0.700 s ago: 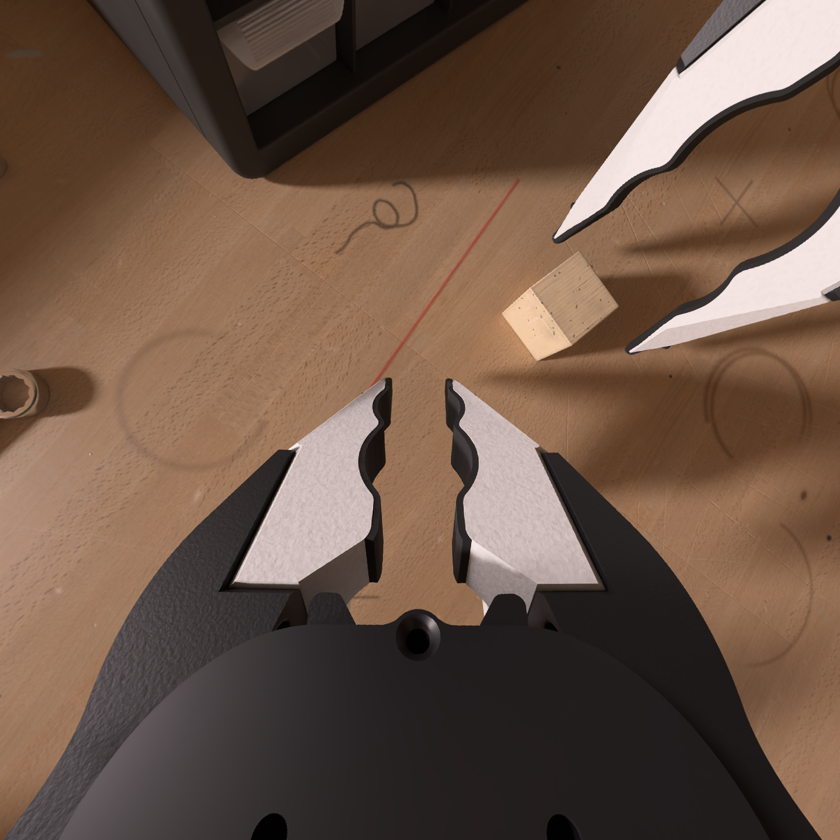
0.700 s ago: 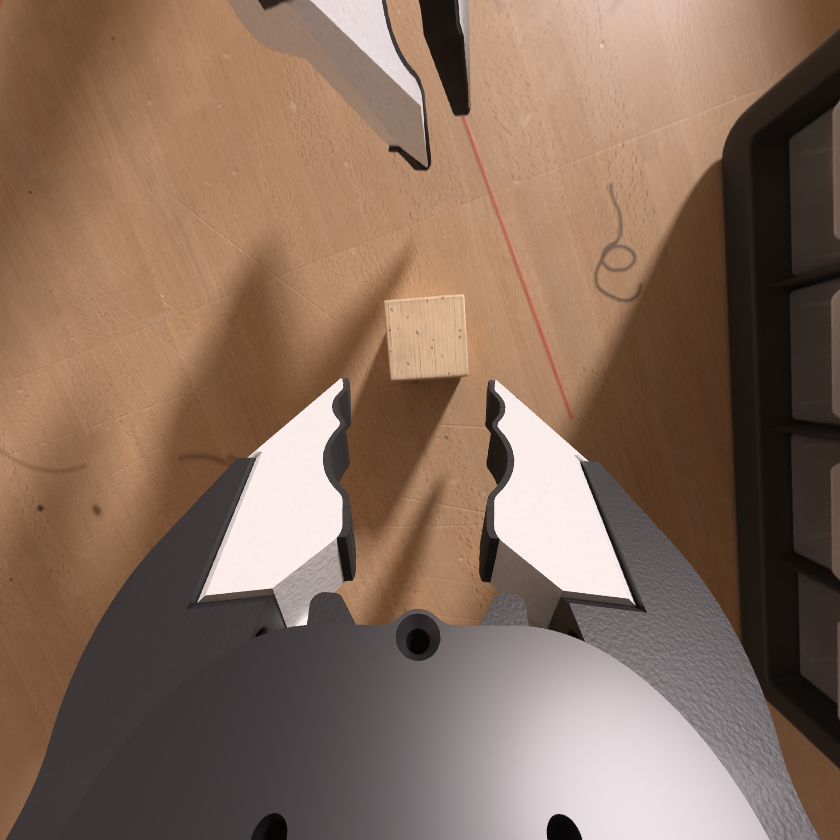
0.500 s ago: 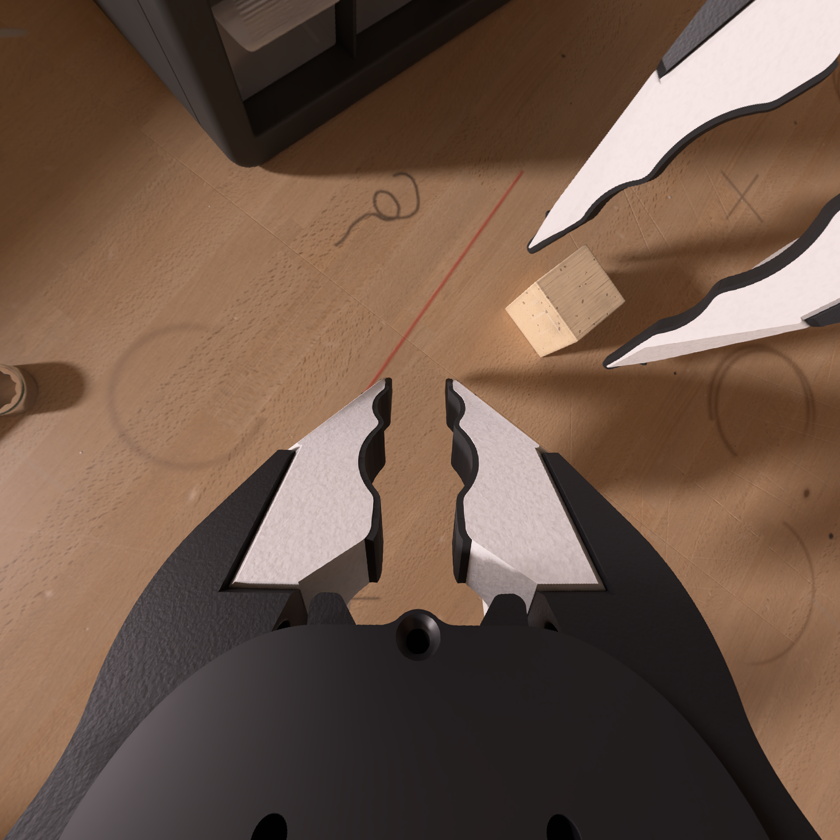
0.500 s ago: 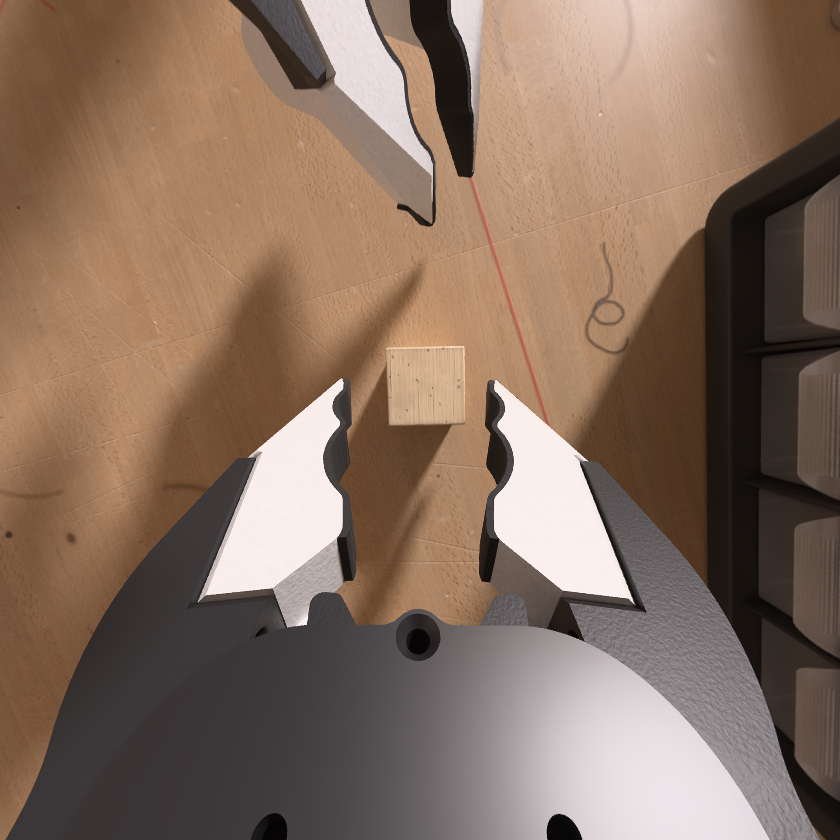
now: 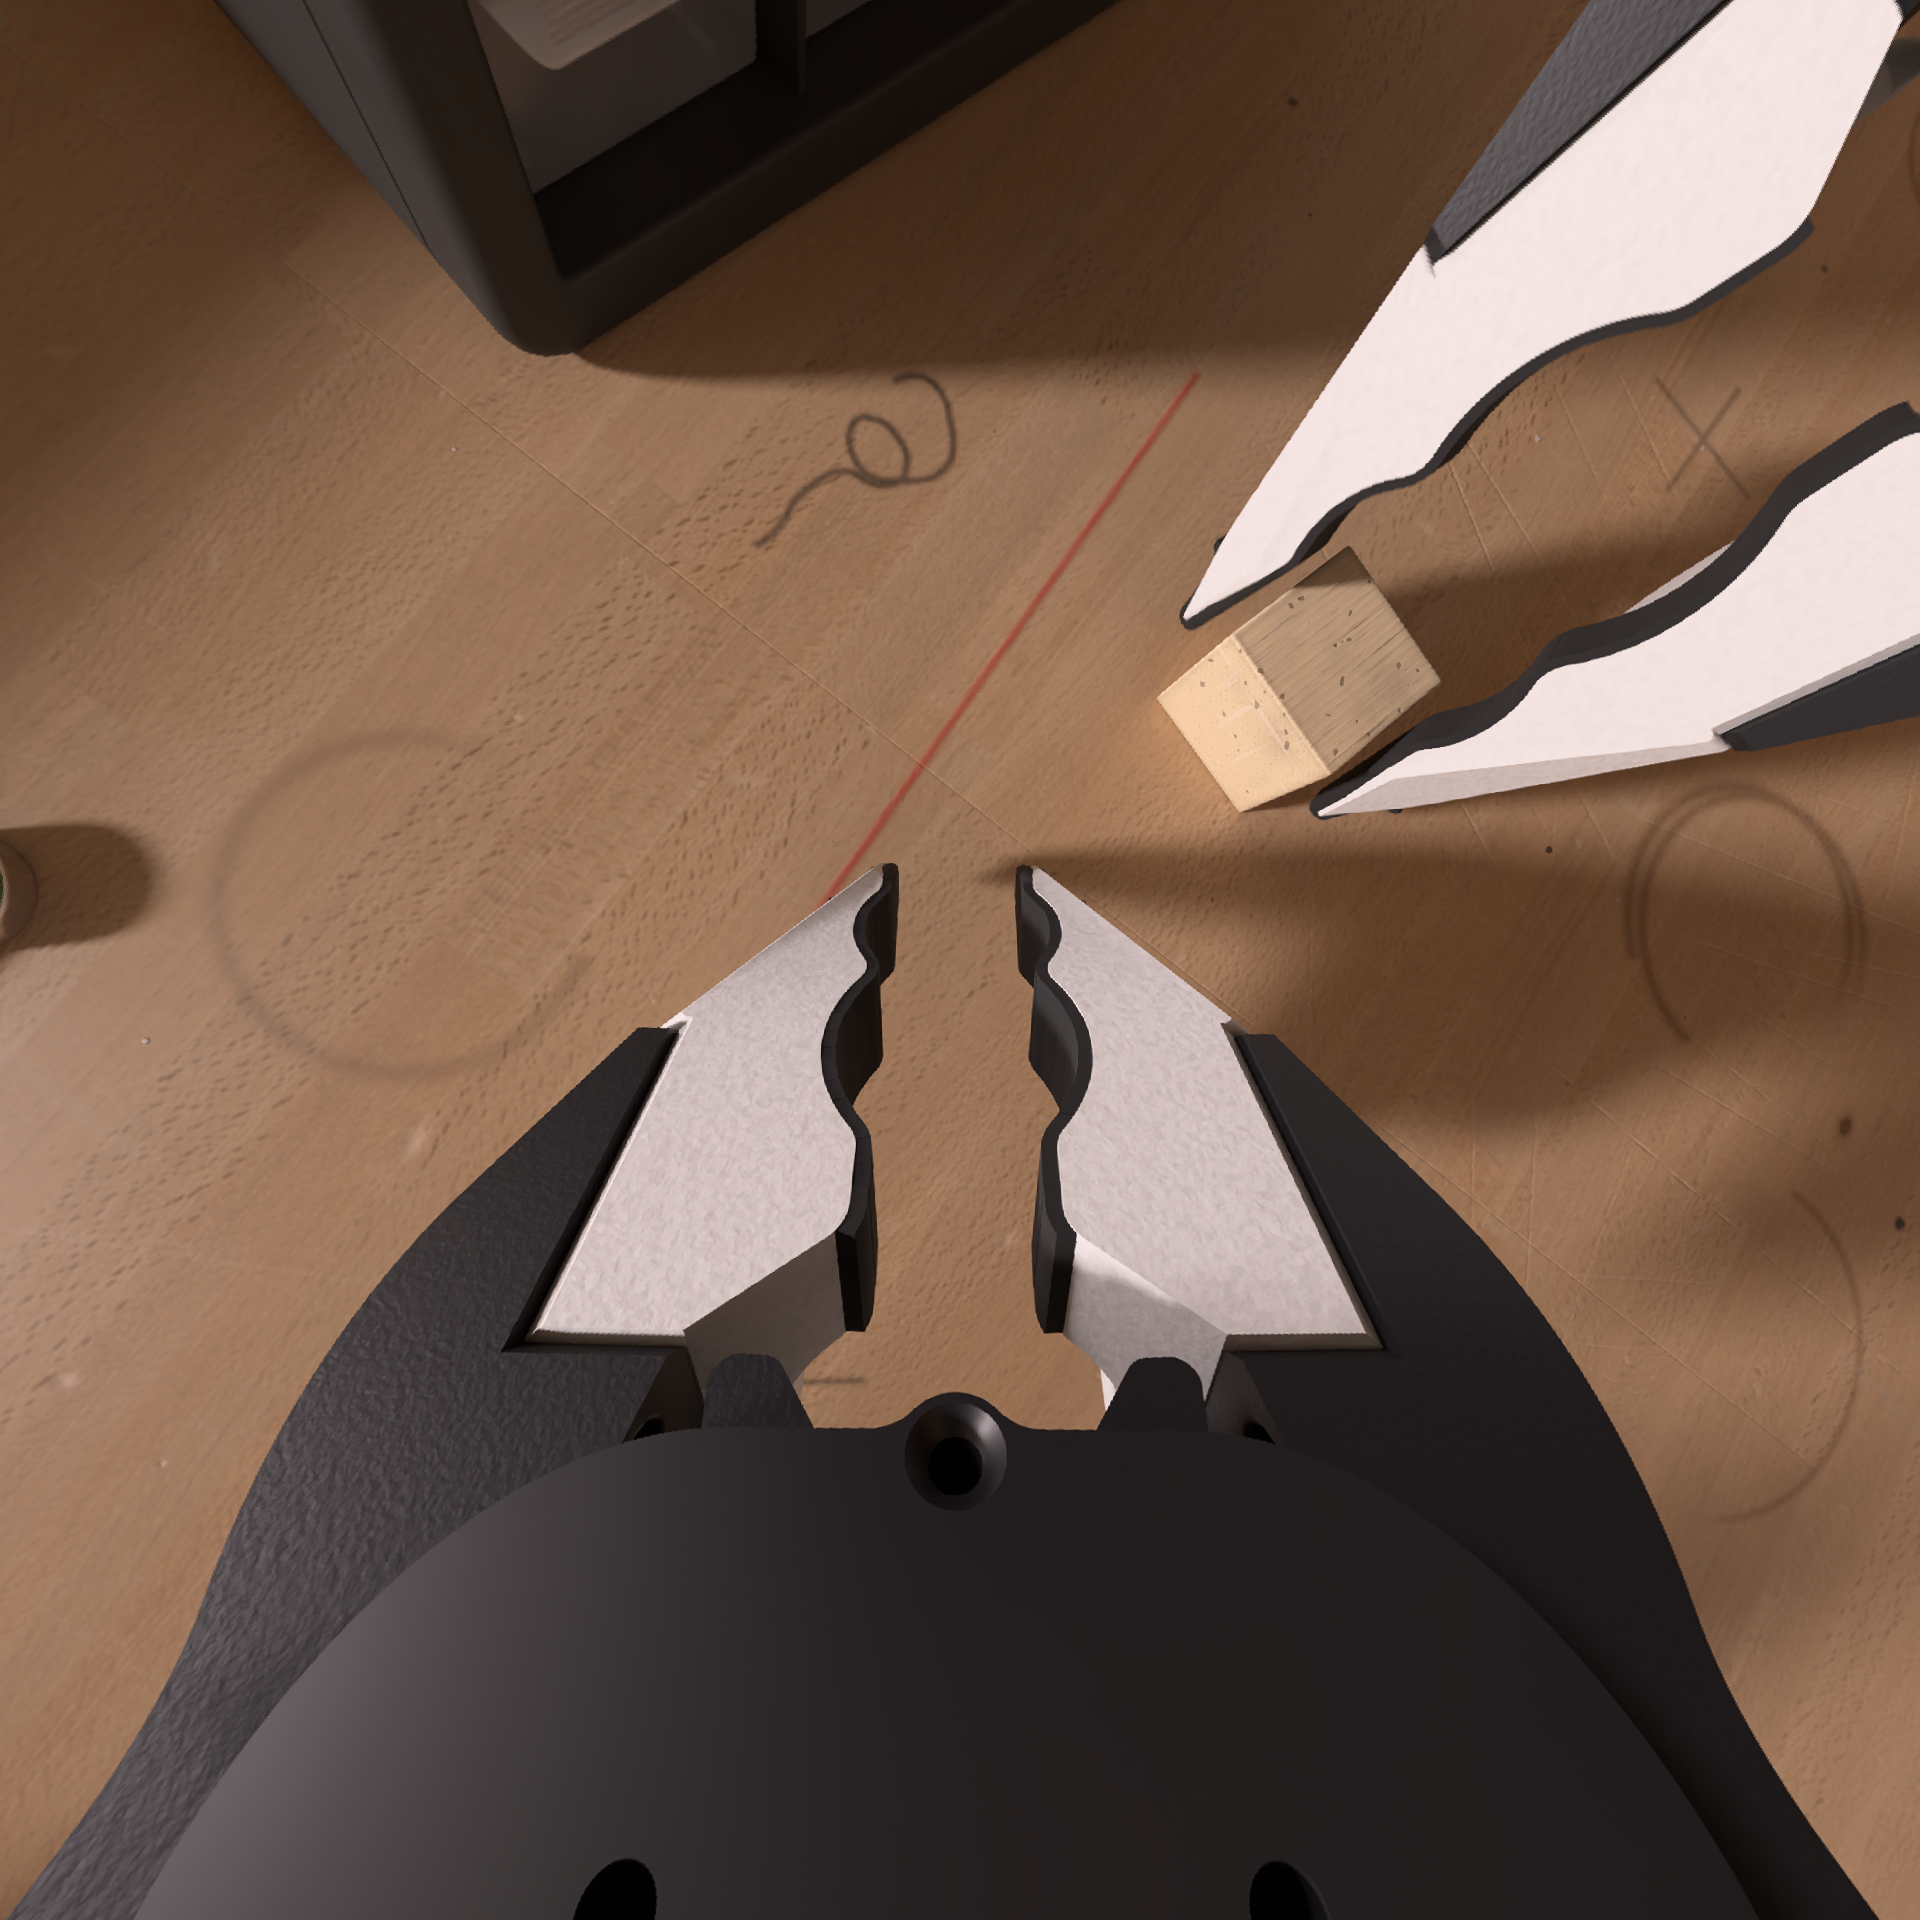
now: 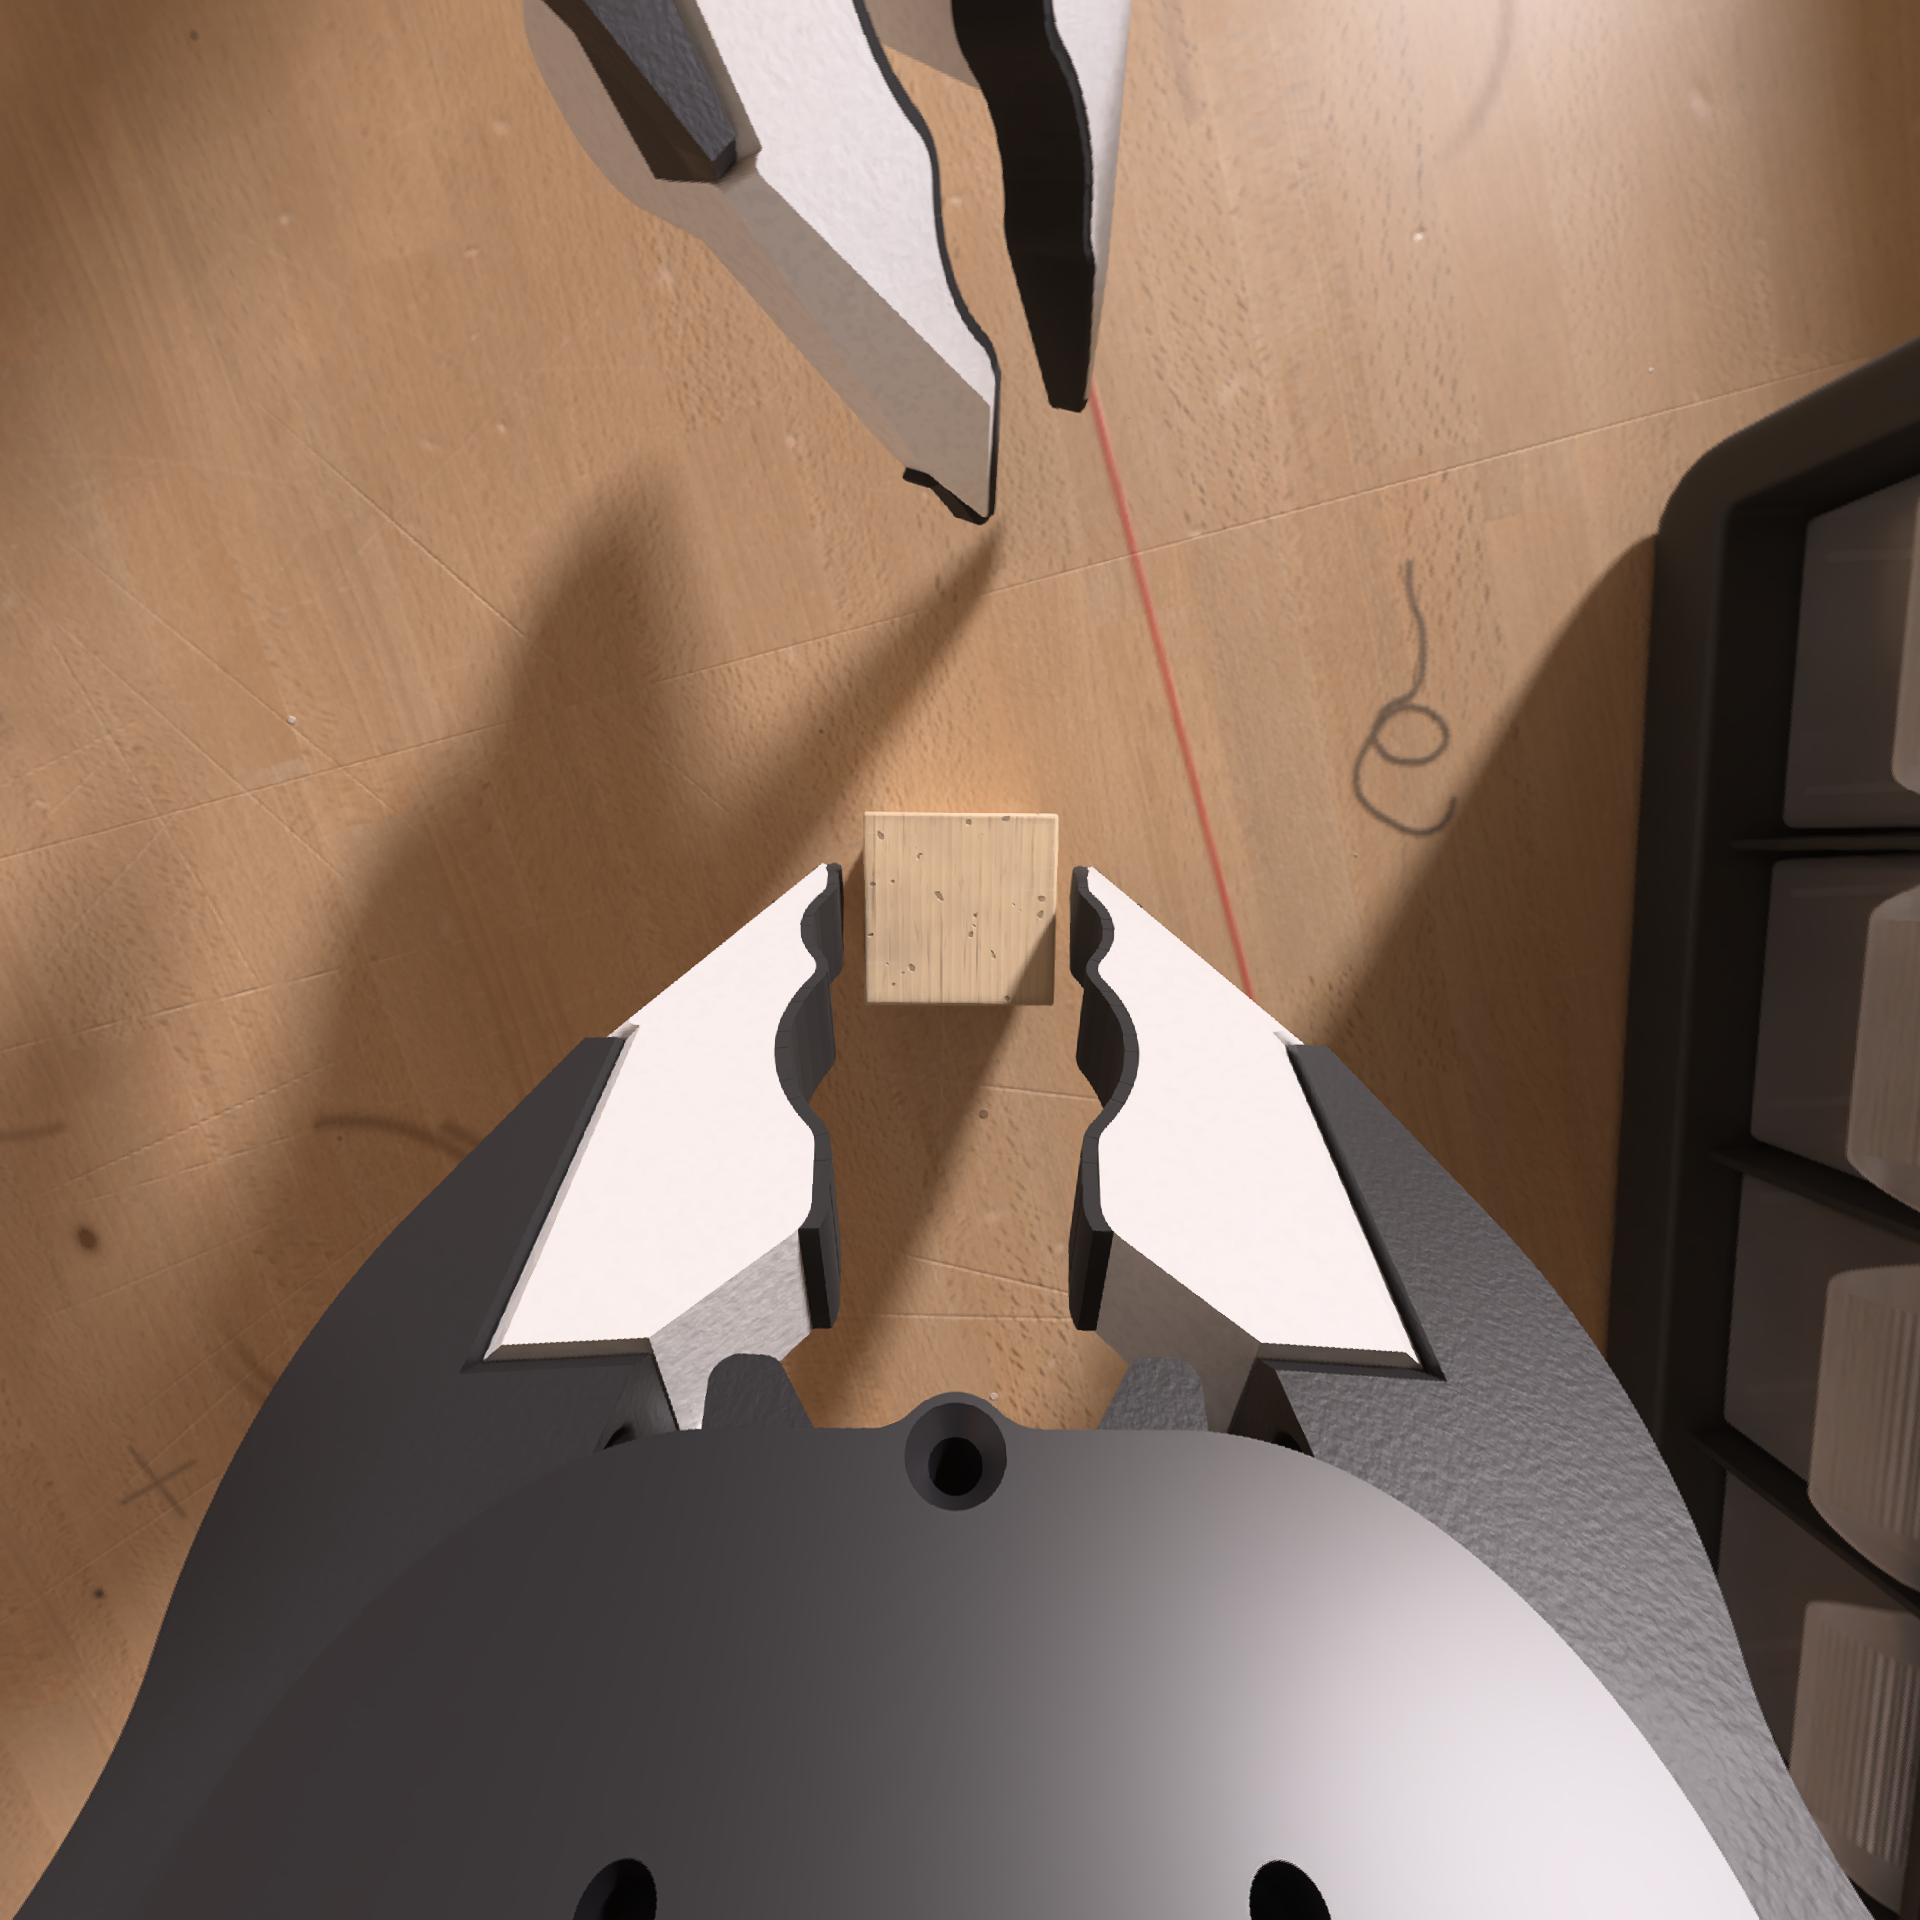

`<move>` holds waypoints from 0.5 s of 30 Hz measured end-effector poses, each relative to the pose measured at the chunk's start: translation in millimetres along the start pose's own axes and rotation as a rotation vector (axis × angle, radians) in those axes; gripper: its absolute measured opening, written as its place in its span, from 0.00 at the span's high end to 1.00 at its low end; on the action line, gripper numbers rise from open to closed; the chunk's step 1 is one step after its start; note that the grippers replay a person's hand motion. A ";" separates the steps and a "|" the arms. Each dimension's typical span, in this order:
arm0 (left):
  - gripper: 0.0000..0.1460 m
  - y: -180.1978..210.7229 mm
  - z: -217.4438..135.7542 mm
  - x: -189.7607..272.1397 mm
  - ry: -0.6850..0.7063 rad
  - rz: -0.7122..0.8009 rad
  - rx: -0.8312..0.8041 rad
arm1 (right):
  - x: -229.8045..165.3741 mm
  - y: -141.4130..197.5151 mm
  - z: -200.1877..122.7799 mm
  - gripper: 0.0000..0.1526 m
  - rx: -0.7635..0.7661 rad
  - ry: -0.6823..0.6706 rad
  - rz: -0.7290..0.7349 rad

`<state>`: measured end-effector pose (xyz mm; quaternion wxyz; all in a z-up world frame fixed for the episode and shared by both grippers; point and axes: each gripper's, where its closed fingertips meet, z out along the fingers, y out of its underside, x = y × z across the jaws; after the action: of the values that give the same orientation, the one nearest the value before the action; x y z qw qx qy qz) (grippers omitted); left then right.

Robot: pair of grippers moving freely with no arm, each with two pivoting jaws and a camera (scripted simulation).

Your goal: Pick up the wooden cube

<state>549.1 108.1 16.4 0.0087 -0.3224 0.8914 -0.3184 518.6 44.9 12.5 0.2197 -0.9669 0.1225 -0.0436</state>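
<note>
The wooden cube (image 6: 961, 909) is small, pale and speckled, and rests on the wooden table. In the right wrist view my right gripper (image 6: 956, 873) is open, with a fingertip on each side of the cube and a thin gap showing on both sides. The left wrist view shows the same: the cube (image 5: 1299, 681) lies between the right gripper's (image 5: 1254, 714) white fingers. My left gripper (image 5: 956, 873) is empty, its jaws a narrow gap apart, hovering left of the cube and near it. It also shows at the top of the right wrist view (image 6: 1020, 459).
A black drawer cabinet (image 5: 499, 208) stands at the far left; it fills the right edge of the right wrist view (image 6: 1714, 935). A thin red line (image 5: 1039, 613) and pencil marks lie on the table. A small round object (image 5: 10, 894) sits at the left edge.
My right gripper has moved forward so the cube now lies between its fingertips, and its jaws have narrowed. The left gripper has drifted slightly with its gap unchanged.
</note>
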 end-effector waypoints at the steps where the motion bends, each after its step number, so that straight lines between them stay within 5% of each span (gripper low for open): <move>1: 0.85 0.0 -0.1 0.0 0.000 0.000 0.000 | 1.0 0.1 -1.1 0.70 0.001 0.004 0.004; 15: 0.84 1.1 -1.1 0.3 0.004 0.002 -0.008 | 3.0 13.4 -5.2 0.71 -0.035 0.000 0.009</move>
<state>548.0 109.2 16.8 0.0061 -0.3208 0.8931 -0.3154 517.9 30.3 11.5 0.2028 -0.9700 0.1276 -0.0404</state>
